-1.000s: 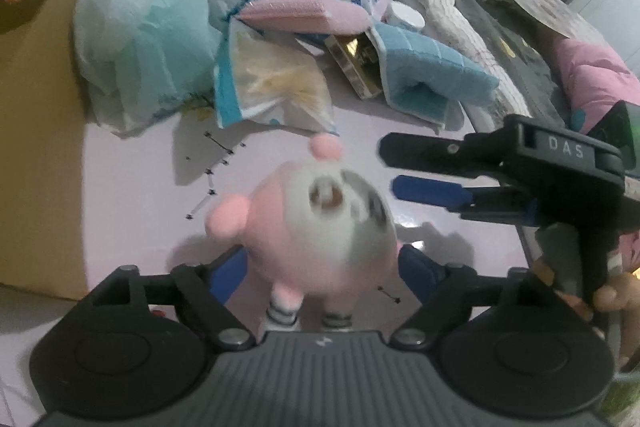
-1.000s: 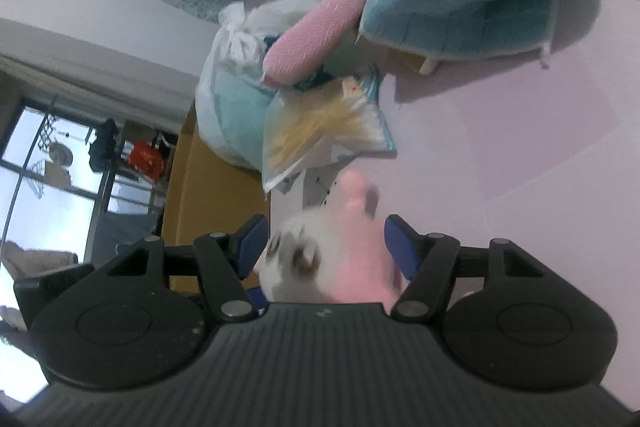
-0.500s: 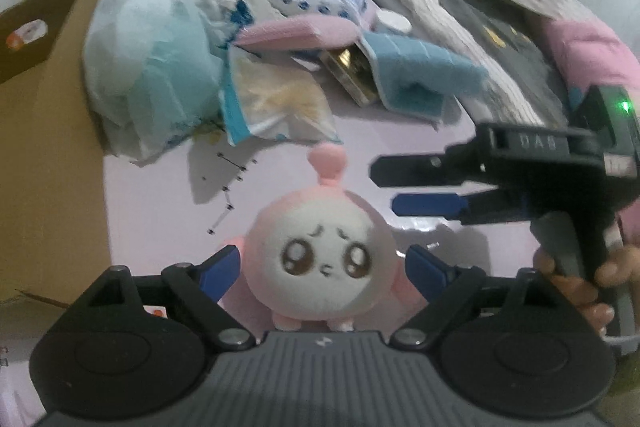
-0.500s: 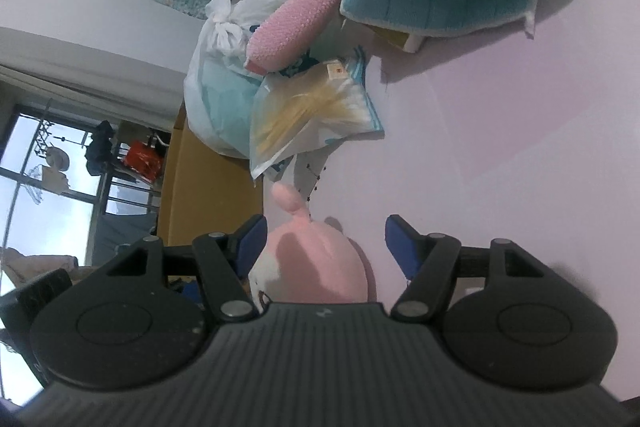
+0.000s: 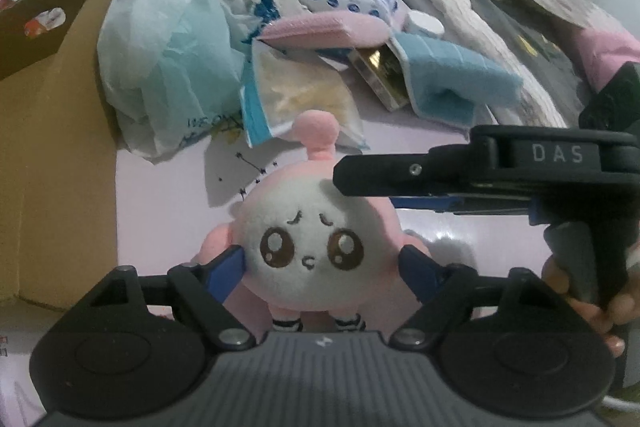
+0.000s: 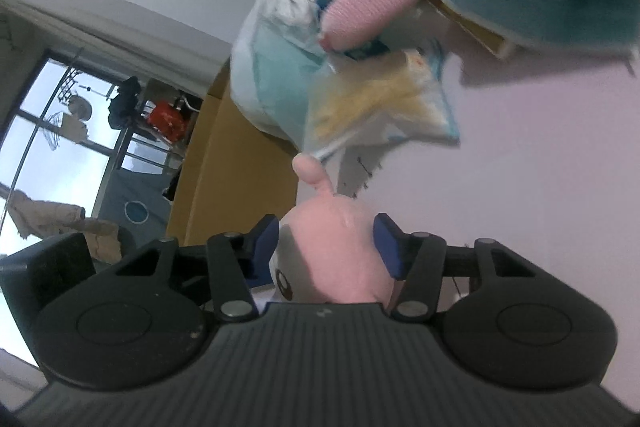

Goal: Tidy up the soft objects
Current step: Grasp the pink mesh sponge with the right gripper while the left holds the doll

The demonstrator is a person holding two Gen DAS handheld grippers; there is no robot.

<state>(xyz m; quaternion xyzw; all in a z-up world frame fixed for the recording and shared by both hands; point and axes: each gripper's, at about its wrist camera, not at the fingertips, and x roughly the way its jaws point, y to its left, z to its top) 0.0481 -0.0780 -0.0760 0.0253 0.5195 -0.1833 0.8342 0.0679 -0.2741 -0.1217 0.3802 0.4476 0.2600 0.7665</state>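
One plush toy (image 5: pixel 316 247), pink w/ a white face, sits between the blue pads of my left gripper (image 5: pixel 322 269); both pads press its sides at cheek level, so my left fingers are clenched on it. Its face points back at the left cam, knob antenna straight up, long axis vertical, two striped socks at the bottom. My right gripper (image 6: pixel 326 245) straddles the same plush toy (image 6: pixel 340 251) from its right side, near the top of the head; those pads sit at or just off the pink fabric, can't tell if they're gripping. In the left view the right gripper's black arm reads "DAS".

Beyond the toy on the pale pink surface (image 5: pixel 168 203): one white plastic bag (image 5: pixel 168 39) w/ partial mirrored print, unreadable; one clear pouch (image 5: pixel 296 99) w/ yellowish contents, just behind the antenna; one pink pad (image 5: pixel 324 33); one folded blue cloth (image 5: pixel 452 83); one gold-lined box (image 5: pixel 380 71), between pouch and cloth. One cardboard box (image 5: pixel 56 147) stands left of the toy.
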